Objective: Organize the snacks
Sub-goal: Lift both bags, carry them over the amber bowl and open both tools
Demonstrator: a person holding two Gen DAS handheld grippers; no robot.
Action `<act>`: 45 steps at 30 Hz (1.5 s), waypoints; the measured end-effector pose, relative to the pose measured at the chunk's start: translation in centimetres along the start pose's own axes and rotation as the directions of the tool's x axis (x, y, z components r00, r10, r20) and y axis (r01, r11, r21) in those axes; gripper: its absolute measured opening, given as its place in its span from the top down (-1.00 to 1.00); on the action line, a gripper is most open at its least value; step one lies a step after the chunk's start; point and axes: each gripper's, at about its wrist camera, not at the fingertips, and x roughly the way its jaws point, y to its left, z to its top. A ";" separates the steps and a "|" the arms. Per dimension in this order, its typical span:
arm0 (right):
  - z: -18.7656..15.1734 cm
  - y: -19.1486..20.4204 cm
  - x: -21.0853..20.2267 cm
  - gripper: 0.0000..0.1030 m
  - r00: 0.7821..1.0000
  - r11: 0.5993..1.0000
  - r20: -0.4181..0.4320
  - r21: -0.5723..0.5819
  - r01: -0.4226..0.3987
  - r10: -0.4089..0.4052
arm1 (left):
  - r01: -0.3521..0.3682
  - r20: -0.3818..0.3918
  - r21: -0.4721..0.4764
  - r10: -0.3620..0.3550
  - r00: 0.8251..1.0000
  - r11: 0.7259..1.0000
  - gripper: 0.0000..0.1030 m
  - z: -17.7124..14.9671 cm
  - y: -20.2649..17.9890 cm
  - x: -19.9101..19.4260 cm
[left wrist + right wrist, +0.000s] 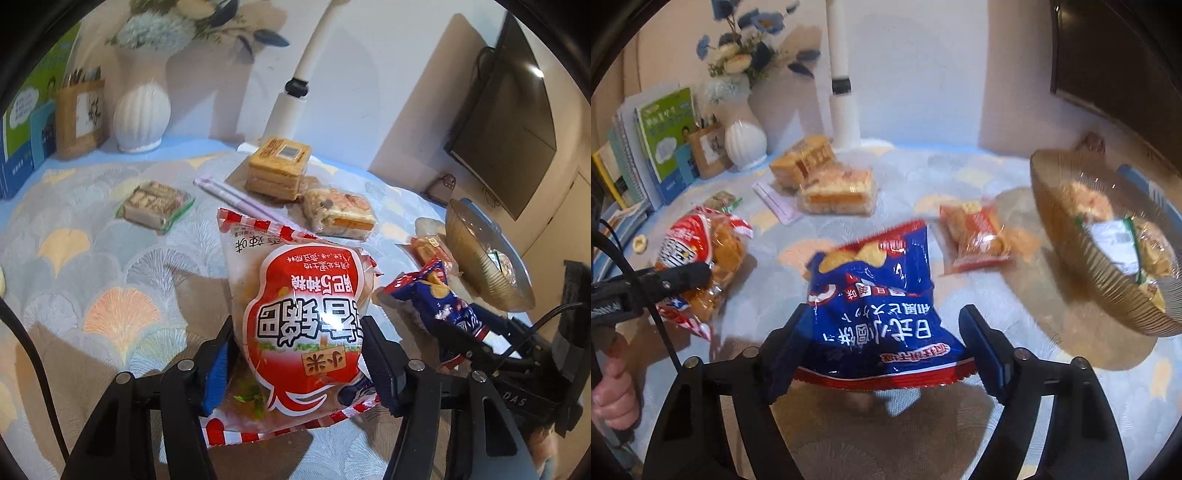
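Observation:
My left gripper point(295, 354) is shut on a red and white snack bag point(295, 314), held above the patterned tablecloth; the bag also shows in the right wrist view point(698, 258). My right gripper point(882, 339) is shut on a blue cracker bag point(875, 306), lifted off the table; that bag shows at the right of the left wrist view point(443, 299). A ribbed golden glass bowl point(1067, 236) stands at the right with wrapped snacks inside, and also shows in the left wrist view point(476, 251).
On the table lie an orange-wrapped snack point(979, 236), a wrapped cake slice point(838, 195), a boxed biscuit pack point(277, 166), a green-edged pack point(155, 203) and chopsticks point(236, 195). A white vase point(142, 118), books point(665, 144) and a lamp post point(842, 110) stand at the back.

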 end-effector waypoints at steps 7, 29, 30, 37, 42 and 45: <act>0.0 -0.3 0.2 0.25 0.997 0.997 -0.017 0.019 -0.076 0.076 | -0.003 0.012 0.024 0.003 1.000 1.000 -0.15 -0.1 -0.4 -0.2; 2.4 1.9 4.3 -0.20 0.982 0.991 -0.147 0.084 -0.107 0.118 | -0.007 -0.012 -0.012 0.007 1.000 1.000 -0.14 0.0 -0.1 0.1; 2.4 2.3 3.9 -0.12 0.987 0.994 -0.128 0.056 -0.088 0.095 | -0.012 -0.012 -0.007 0.012 1.000 1.000 -0.09 0.1 -0.2 0.1; 2.6 -1.1 -2.6 -0.08 0.989 0.981 0.072 0.136 -0.140 0.131 | 0.009 0.065 0.076 -0.014 0.998 0.997 -0.06 3.0 -4.6 -2.8; 4.1 -8.5 -7.5 -0.08 0.979 0.961 0.197 0.258 -0.103 0.052 | 0.044 0.127 0.219 -0.073 0.989 0.975 -0.06 6.7 -11.6 -3.7; 4.9 -13.5 -9.7 -0.09 0.971 0.945 0.234 0.327 -0.035 -0.045 | 0.083 0.121 0.308 -0.126 0.985 0.948 -0.06 8.7 -17.0 -2.2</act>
